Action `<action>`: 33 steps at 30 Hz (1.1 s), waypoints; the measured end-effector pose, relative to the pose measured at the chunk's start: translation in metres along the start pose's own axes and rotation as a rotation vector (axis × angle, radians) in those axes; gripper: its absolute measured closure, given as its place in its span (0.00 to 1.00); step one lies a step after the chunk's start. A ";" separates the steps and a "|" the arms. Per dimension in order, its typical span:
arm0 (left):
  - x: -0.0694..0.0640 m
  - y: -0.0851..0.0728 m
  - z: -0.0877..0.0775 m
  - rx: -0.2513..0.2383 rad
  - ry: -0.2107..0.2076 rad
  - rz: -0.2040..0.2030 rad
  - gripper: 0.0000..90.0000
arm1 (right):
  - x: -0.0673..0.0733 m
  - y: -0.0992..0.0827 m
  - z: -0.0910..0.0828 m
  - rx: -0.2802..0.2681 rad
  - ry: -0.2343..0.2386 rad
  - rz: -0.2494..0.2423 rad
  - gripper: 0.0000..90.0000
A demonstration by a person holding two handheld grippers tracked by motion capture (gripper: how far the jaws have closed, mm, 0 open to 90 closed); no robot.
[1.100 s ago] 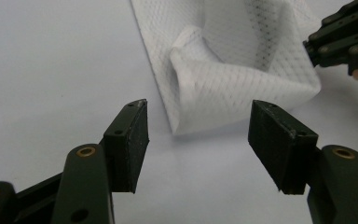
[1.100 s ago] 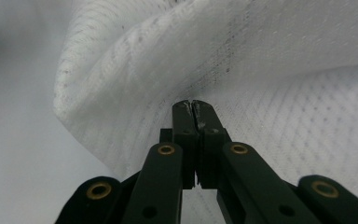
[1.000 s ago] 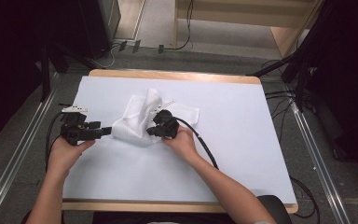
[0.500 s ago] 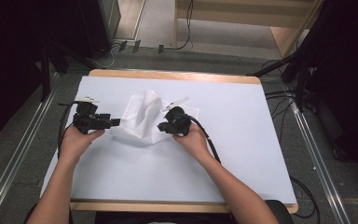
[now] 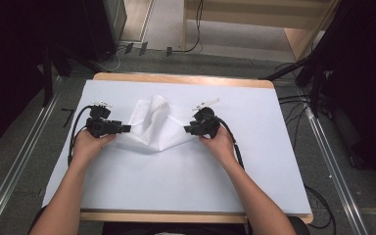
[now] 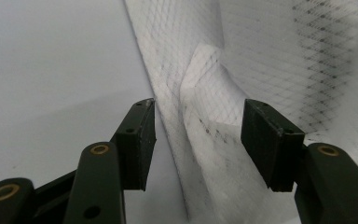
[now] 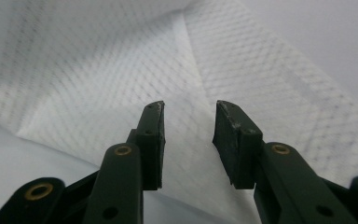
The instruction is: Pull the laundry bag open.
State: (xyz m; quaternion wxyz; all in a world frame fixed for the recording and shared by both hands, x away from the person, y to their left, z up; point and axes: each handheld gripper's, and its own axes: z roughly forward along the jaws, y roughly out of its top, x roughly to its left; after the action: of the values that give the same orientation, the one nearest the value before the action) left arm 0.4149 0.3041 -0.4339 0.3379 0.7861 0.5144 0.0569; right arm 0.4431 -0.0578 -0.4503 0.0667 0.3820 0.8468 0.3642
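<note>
Cloth [image 5: 152, 126] rumpled between grippers on white table [image 5: 176, 176].

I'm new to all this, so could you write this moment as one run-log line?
left hand-held gripper: jaws closing around white cloth edge, not clamped | right hand-held gripper: jaws opening, cloth released | cloth: rumpled on white table cover

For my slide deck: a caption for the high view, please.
Two hand-held grippers, left and right, flank a rumpled white cloth on a white table.
</note>
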 end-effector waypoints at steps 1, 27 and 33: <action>0.000 0.000 0.002 0.006 0.005 0.000 0.52 | -0.002 -0.001 0.000 0.001 -0.001 0.008 0.70; 0.010 -0.013 -0.017 -0.012 -0.023 -0.042 0.96 | -0.004 -0.010 -0.002 0.080 0.011 0.003 1.00; 0.012 -0.020 -0.027 -0.030 -0.021 -0.067 0.96 | 0.001 -0.015 -0.010 0.081 0.019 -0.001 1.00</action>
State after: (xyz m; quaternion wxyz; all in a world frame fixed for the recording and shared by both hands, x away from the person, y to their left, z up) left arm 0.3933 0.3324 -0.4279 0.3567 0.7639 0.5359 0.0453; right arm 0.4296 -0.0697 -0.4526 0.0433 0.3806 0.8615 0.3333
